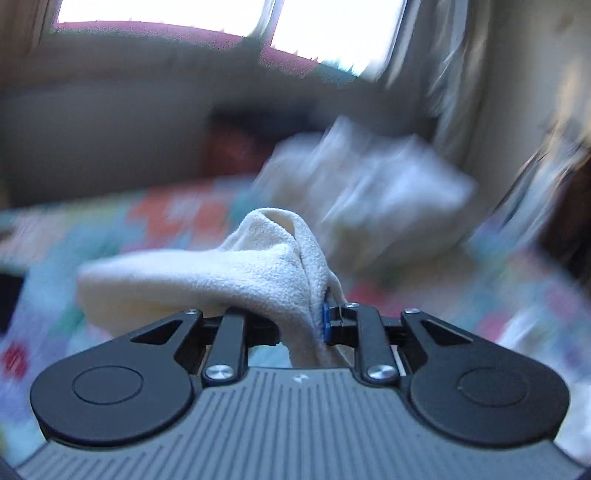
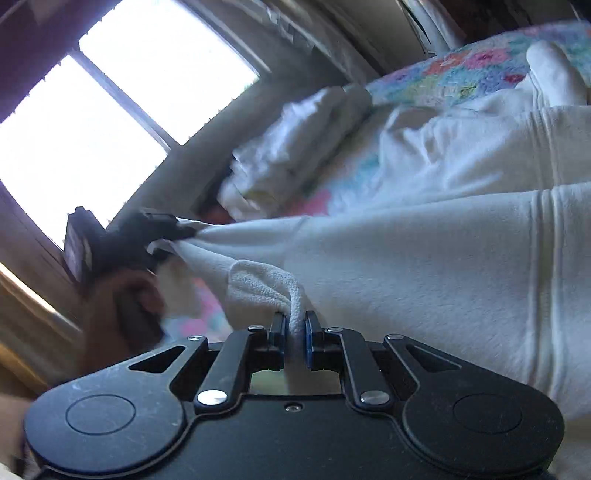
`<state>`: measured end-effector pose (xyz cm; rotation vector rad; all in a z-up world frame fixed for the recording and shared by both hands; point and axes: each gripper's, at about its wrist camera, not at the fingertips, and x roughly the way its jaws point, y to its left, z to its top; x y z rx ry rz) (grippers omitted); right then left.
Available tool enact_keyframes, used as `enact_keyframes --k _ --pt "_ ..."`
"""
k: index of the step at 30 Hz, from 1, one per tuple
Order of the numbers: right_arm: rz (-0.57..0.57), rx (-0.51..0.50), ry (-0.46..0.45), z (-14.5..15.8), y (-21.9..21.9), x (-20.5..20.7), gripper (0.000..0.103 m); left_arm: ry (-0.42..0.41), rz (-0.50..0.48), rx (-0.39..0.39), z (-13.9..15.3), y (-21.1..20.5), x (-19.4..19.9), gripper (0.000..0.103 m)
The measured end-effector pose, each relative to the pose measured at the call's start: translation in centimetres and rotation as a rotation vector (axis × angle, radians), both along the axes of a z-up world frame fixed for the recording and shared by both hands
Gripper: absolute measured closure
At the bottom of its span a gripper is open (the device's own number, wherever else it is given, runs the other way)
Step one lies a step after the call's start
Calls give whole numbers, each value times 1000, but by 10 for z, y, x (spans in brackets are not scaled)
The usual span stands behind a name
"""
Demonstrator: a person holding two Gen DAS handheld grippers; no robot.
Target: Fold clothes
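- Left wrist view: my left tool (image 1: 301,325) is clamped on a bunched fold of the white fleece garment (image 1: 207,273). The cloth rises in a hump between the jaws and trails off to the left above the tool's body.
- One blue pad (image 1: 325,319) shows at the right jaw, pressed against the fabric; the other is covered by cloth.
- Beyond the tool I see the bed with its floral quilt (image 1: 166,214), heavily blurred. A pile of white laundry (image 1: 369,192) sits on it at the far right, and a bright window (image 1: 166,11) fills the top of the view.
- Right wrist view: my right tool (image 2: 294,332) is pinched shut on a narrow twisted ridge of the same white garment (image 2: 424,277), with cloth squeezed between the two blue pads (image 2: 309,343).
- From the grip the garment spreads away to the right, taut and lifted, showing a ribbed seam band; more of it lies on the quilt (image 2: 461,74) farther off.
- At the left I can see the left tool (image 2: 166,229) gripping another edge of the garment, with the person's hand (image 2: 125,295) holding it below, blurred.
- A second heap of white cloth (image 2: 295,147) rests on the bed at the far side, under the window (image 2: 110,110).
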<state>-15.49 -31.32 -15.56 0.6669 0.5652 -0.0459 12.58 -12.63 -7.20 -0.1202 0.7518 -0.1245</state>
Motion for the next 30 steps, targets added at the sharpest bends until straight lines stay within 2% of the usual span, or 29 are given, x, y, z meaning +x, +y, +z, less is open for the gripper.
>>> enact_keyframes --k 2,3,5,7,8,11,13,16,18,20,22,24,27,30 --pt "-14 -32 53 -10 -1 2 85 159 -44 88 -30 -11 15 81" --pt "-23 -27 68 -13 -3 1 83 198 -70 116 -38 -16 17 80" --pt "-48 -7 68 -12 -11 -8 74 212 -92 145 -42 -22 15 59" --pt "-81 -18 62 -5 -19 -19 63 181 -109 131 -33 -25 9 54" --pt "-96 -34 65 0 -24 -24 61 175 -114 117 -27 -25 5 50" --pt "-144 -93 90 15 -40 -49 54 169 -142 88 -7 -27 -12 47" --pt "-194 -136 121 24 -54 -71 45 123 -190 83 9 -31 -33 44" --pt "-305 -193 201 25 -78 -105 43 39 -267 74 32 -38 -78 35" --pt "-389 -221 259 23 -95 -130 43 18 -324 74 41 -49 -107 33" --pt "-468 -238 310 19 -111 -157 43 13 -440 64 48 -70 -136 28" --pt "-528 -211 341 18 -125 -183 42 16 -578 53 52 -94 -164 21" --pt "-576 -175 360 18 -136 -204 40 49 -725 49 49 -122 -197 21" --pt "-618 -159 367 22 -139 -225 35 118 -915 15 35 -162 -247 20" --pt "-605 -120 328 21 -134 -236 32 191 -1046 -23 12 -197 -290 20"
